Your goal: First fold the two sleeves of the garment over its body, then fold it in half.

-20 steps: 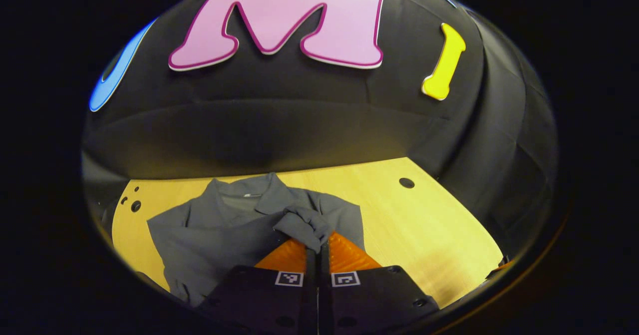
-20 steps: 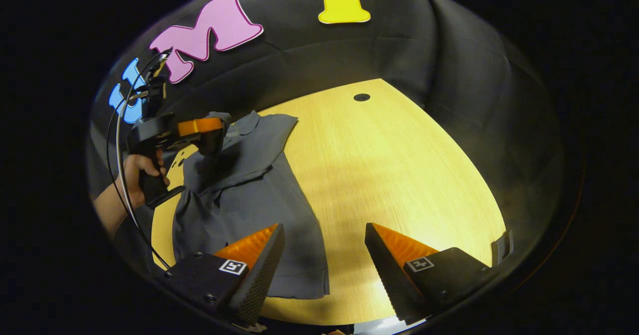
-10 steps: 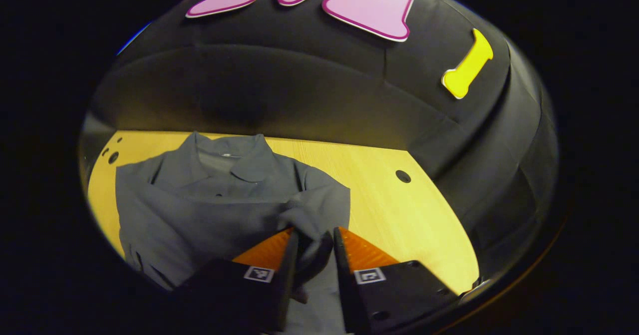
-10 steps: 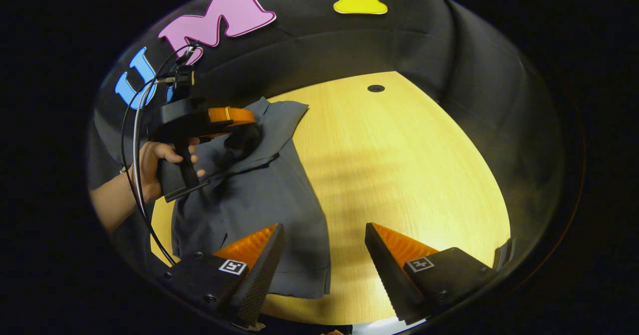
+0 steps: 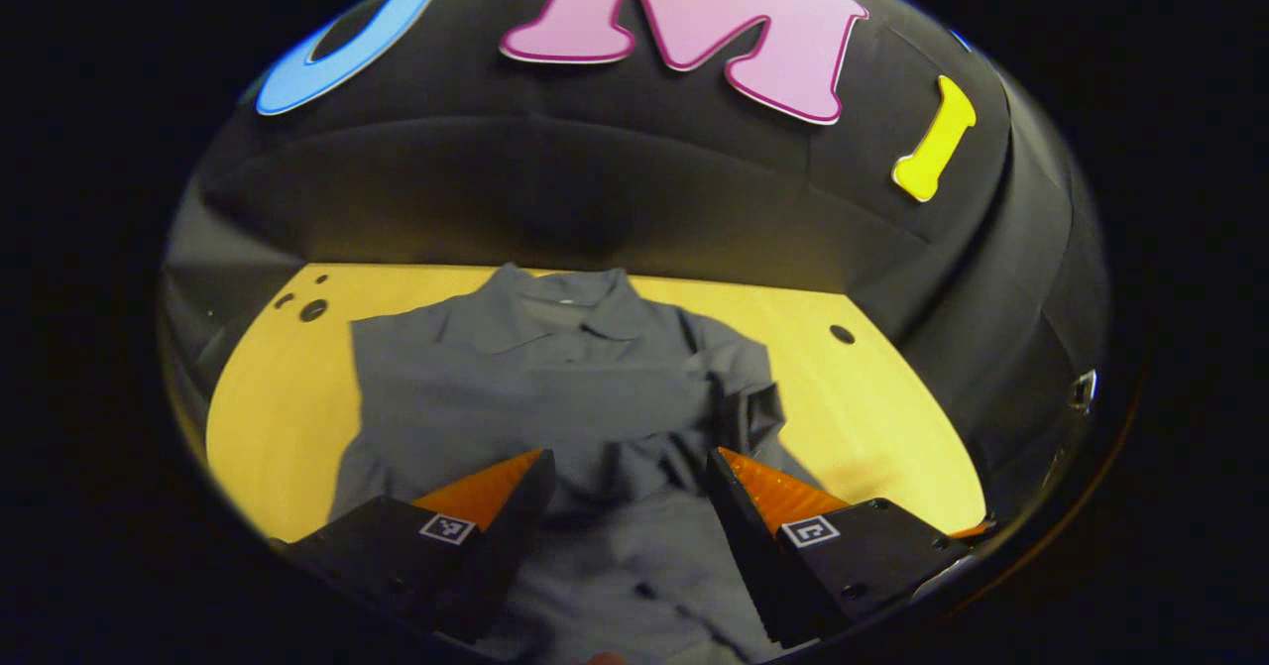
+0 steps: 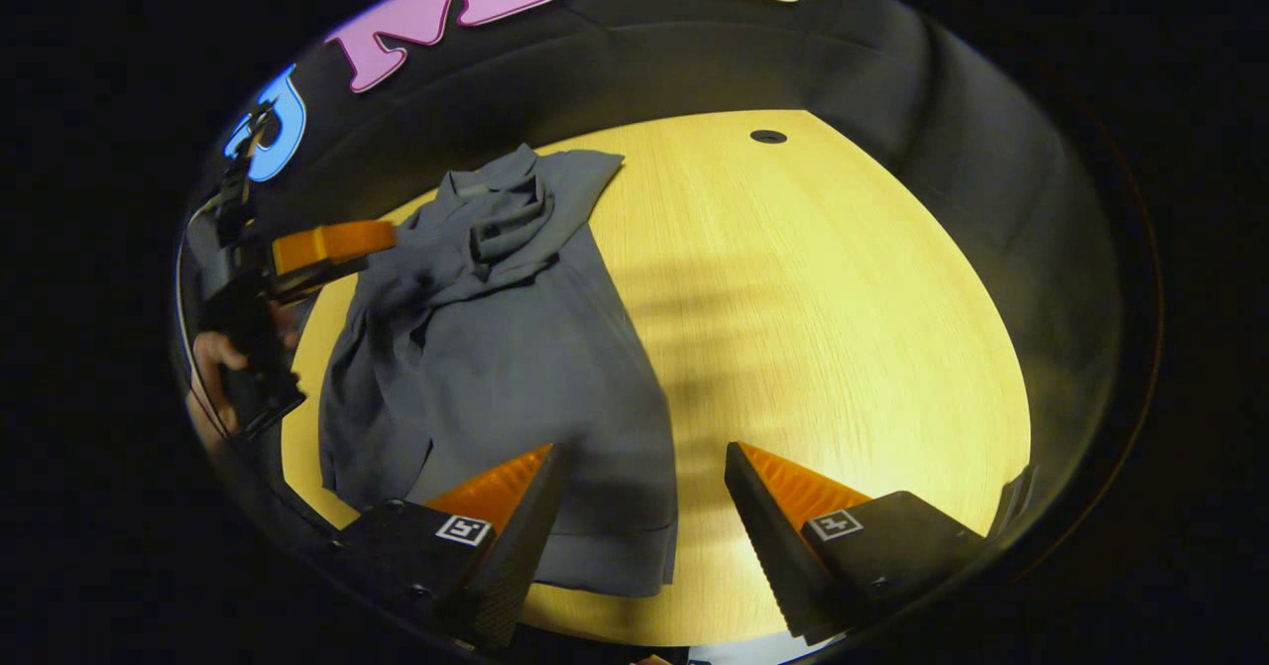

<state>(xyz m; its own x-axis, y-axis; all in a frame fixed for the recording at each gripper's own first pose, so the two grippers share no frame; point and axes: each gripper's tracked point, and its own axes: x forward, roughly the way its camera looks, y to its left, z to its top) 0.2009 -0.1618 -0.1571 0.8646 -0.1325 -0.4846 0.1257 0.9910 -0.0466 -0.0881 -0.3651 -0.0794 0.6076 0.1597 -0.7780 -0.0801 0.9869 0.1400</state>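
A grey collared shirt [image 5: 555, 397] lies flat on the yellow wooden table [image 5: 268, 417], collar toward the booth wall. One sleeve [image 5: 749, 402] rests bunched on the shirt's body; in the right gripper view that sleeve [image 6: 506, 224] shows as a crumpled heap near the collar. My left gripper [image 5: 627, 477] stands open above the shirt's lower body, nothing between its fingers. In the right gripper view the left gripper [image 6: 317, 249] hangs at the shirt's [image 6: 516, 348] left edge, held by a hand [image 6: 213, 358]. My right gripper [image 6: 644, 477] is open over the shirt's hem corner and the bare table.
Round holes mark the table top [image 5: 842, 334] [image 5: 313, 309] [image 6: 768, 137]. Bare wood [image 6: 843, 298] stretches right of the shirt in the right gripper view. The black booth wall [image 5: 595, 189] closes off the table's far side.
My left gripper opened and let go of the sleeve, which now lies on the shirt's body, then drew back toward the shirt's left side. The right gripper stayed open and barely moved.
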